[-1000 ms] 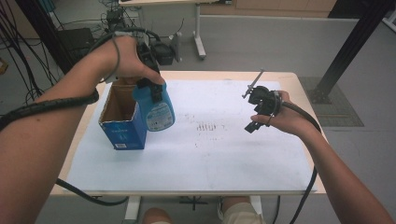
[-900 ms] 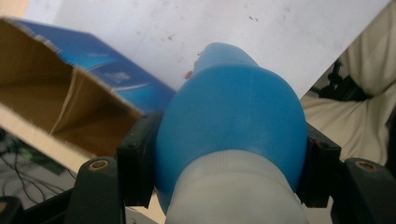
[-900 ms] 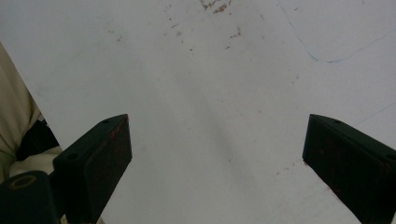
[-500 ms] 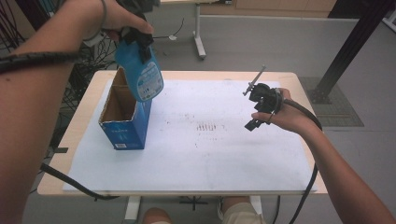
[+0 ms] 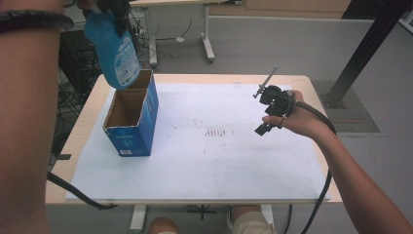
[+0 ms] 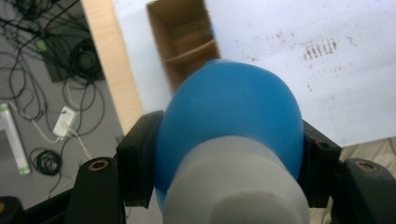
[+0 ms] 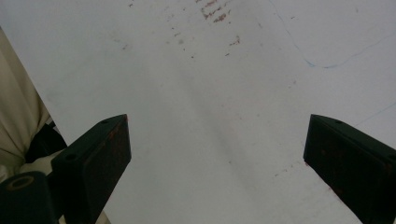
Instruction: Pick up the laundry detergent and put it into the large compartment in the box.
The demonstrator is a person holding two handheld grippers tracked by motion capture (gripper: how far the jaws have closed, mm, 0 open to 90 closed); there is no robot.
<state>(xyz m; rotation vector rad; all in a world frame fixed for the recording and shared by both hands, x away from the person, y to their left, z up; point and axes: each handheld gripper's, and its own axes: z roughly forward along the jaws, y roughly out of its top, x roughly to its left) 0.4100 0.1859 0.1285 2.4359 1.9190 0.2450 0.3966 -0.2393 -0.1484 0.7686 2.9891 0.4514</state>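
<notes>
Currently your left gripper (image 6: 229, 177) pinches the blue bottle (image 5: 117, 51) by its neck, aloft above the open box (image 5: 131, 114). Your right gripper (image 5: 273, 105) hovers, jaws spread. Likely next: set the bottle down clear of the box.

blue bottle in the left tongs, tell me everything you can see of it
The blue bottle looks like smooth plastic, with a rounded body, a white cap end and a printed label of white marks on its side. It hangs in the air, roughly upright and a little tilted, above the open blue cardboard box at the table's left. The left tongs clamp it near the cap, one jaw on each side. Nothing else touches it.
</notes>
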